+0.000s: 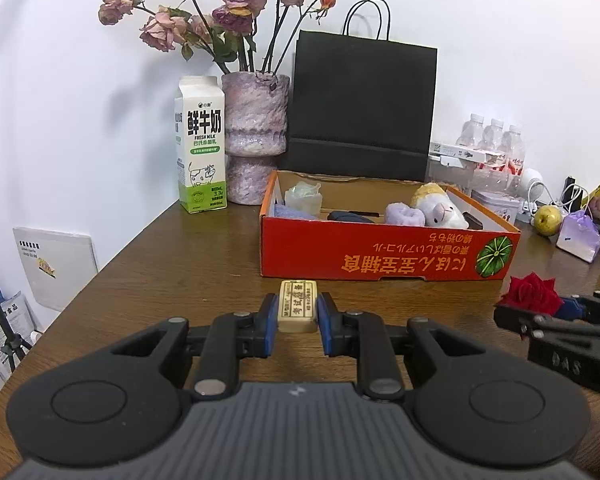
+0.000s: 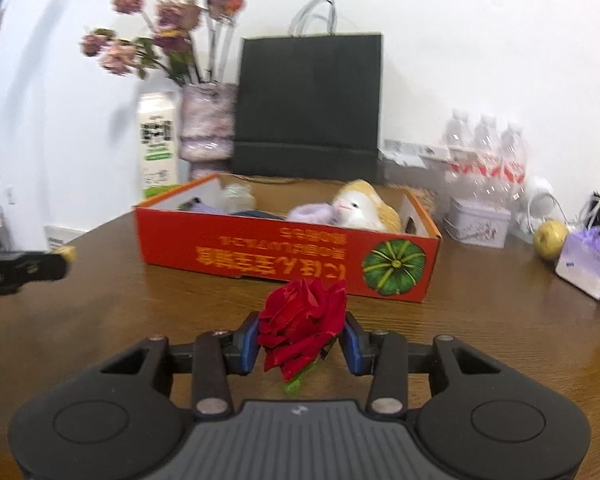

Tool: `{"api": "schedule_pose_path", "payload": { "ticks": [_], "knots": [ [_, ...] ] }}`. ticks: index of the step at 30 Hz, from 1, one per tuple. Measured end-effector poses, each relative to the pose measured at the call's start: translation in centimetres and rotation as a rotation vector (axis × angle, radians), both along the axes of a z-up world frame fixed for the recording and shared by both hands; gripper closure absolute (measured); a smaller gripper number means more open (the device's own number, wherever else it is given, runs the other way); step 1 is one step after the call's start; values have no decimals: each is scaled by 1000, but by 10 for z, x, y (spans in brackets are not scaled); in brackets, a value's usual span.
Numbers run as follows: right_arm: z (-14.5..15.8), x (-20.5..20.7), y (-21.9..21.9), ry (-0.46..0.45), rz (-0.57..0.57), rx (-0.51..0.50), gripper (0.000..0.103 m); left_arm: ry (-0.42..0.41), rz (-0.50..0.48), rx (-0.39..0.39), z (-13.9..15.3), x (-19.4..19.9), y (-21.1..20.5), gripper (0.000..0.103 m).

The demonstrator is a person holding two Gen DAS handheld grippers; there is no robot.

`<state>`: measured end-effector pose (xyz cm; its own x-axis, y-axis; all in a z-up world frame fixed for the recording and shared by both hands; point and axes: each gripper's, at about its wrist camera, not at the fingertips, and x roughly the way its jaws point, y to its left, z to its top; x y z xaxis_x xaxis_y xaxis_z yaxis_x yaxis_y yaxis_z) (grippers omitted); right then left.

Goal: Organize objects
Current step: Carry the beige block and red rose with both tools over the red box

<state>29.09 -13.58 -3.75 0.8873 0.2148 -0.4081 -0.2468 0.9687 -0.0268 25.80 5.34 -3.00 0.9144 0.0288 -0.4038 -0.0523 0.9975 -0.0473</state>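
Note:
My left gripper (image 1: pixel 298 314) is shut on a cream eraser block (image 1: pixel 297 306) with printed text, held just in front of the red cardboard box (image 1: pixel 380 254). My right gripper (image 2: pixel 302 340) is shut on a red rose head (image 2: pixel 302 322), also just in front of the box (image 2: pixel 260 252). The box holds a plush sheep (image 1: pixel 440 206), a purple scrunchie (image 1: pixel 404 214), a clear wrapped item (image 1: pixel 304 196) and a dark object (image 1: pixel 348 216). The right gripper with the rose (image 1: pixel 534 294) shows at the right edge of the left wrist view; the left gripper (image 2: pixel 32 266) shows at the left edge of the right wrist view.
Behind the box stand a milk carton (image 1: pixel 200 148), a stone vase of dried roses (image 1: pixel 254 136) and a black paper bag (image 1: pixel 362 108). At the right are water bottles (image 1: pixel 496 148), a tin (image 2: pixel 478 220), an apple (image 2: pixel 550 238) and a purple pouch (image 2: pixel 590 262). The wooden table (image 1: pixel 160 280) drops off at the left.

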Motion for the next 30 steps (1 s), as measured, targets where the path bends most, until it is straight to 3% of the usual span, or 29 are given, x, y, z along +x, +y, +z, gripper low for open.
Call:
{"api": "schedule_pose_path", "payload": {
  "ticks": [14,30],
  "knots": [
    [8,-33,6,-50,55,3,63,-28,-23,9,5,-8,-18,81],
    [39,-15,-15,-122,35,61,63,-42,-43,11,26,9,-46,81]
  ]
}}
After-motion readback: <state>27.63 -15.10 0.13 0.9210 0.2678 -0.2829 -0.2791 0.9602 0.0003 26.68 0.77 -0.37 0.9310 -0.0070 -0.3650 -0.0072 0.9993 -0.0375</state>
